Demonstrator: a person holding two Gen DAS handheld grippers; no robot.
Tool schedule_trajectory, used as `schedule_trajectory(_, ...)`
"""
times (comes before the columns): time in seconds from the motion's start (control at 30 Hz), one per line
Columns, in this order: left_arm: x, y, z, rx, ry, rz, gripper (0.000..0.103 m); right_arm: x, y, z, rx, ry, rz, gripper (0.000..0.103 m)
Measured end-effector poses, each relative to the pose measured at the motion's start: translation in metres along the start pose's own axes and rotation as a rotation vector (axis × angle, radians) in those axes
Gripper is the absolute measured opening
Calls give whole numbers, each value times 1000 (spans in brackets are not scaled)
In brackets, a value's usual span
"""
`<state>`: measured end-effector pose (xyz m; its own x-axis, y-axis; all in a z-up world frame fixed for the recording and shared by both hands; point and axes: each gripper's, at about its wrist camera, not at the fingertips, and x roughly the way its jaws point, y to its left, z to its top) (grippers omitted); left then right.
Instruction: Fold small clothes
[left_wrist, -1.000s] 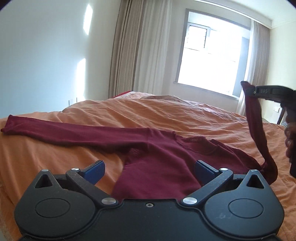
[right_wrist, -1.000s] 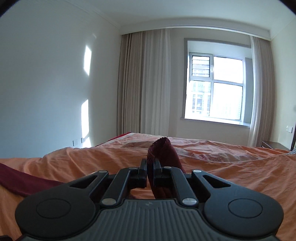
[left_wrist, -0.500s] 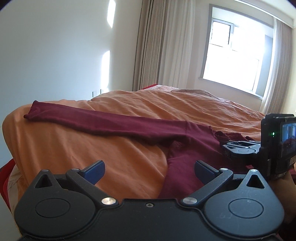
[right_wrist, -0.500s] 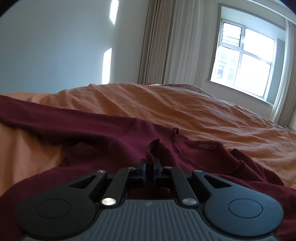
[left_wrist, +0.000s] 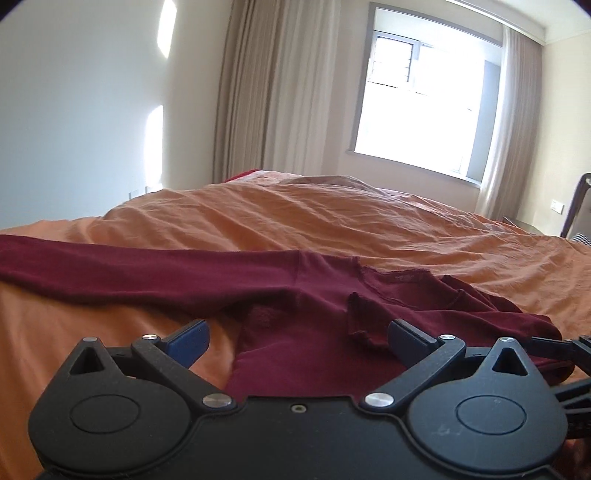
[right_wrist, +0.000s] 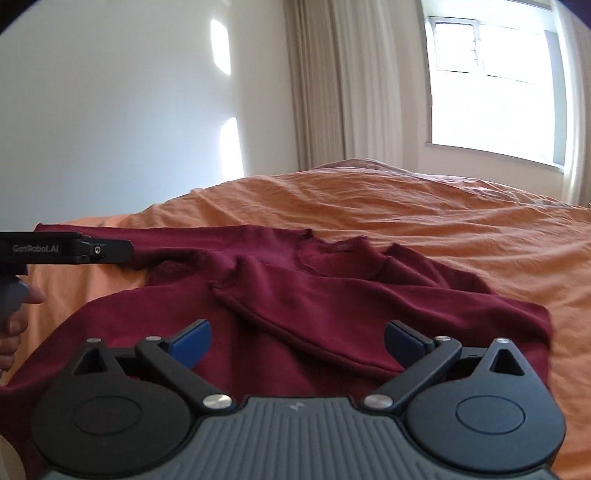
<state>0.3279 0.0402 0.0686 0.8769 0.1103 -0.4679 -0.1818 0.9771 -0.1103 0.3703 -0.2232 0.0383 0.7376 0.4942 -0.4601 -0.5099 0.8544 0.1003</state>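
Both tongs (right_wrist: 297, 341) above shirt (right_wrist: 332, 295)

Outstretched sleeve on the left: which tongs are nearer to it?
Left. The left tongs hang beside the outstretched sleeve; the right tongs sit over the shirt's body, by the folded sleeve.
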Motion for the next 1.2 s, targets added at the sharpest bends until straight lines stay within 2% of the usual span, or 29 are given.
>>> schedule_trajectory(0.13,43,-29,1,13,21,-71,103,-31,-55,-17,63,-2,-124,103)
schedule_trajectory(0.27,83,-52,-6,30,55,-83,103,-49,-108,-28,166,-5,-216,103)
schedule_trajectory(0.4,111,-62,-18,61,117,-42,103,-45,-158,-28,330,-20,-195,102)
schedule_trajectory(0.47,119,-58,-24,56,143,-15,103,-39,-179,-26,422,-34,-170,97)
schedule_trajectory(0.53,124,-50,-29,23,159,-5,103,-31,-197,-23,493,-41,-144,87)
schedule_trajectory(0.67,128,-34,-39,-54,158,-18,103,-2,-226,-15,647,-26,-100,75)
schedule_trajectory(0.77,130,-31,-45,-65,152,-25,103,19,-243,-11,733,-3,-74,52)
schedule_trajectory(0.83,131,-32,-45,-60,151,-23,103,31,-252,-6,754,29,-63,16)
schedule_trajectory(0.93,132,-32,-45,-61,151,-24,103,29,-252,6,664,23,-52,8)
schedule_trajectory(1.1,131,-33,-47,-56,148,-23,103,5,-213,46,250,-44,-122,7)
schedule_trajectory(1.2,132,-34,-47,-49,146,-19,103,2,-185,67,9,-45,-173,7)
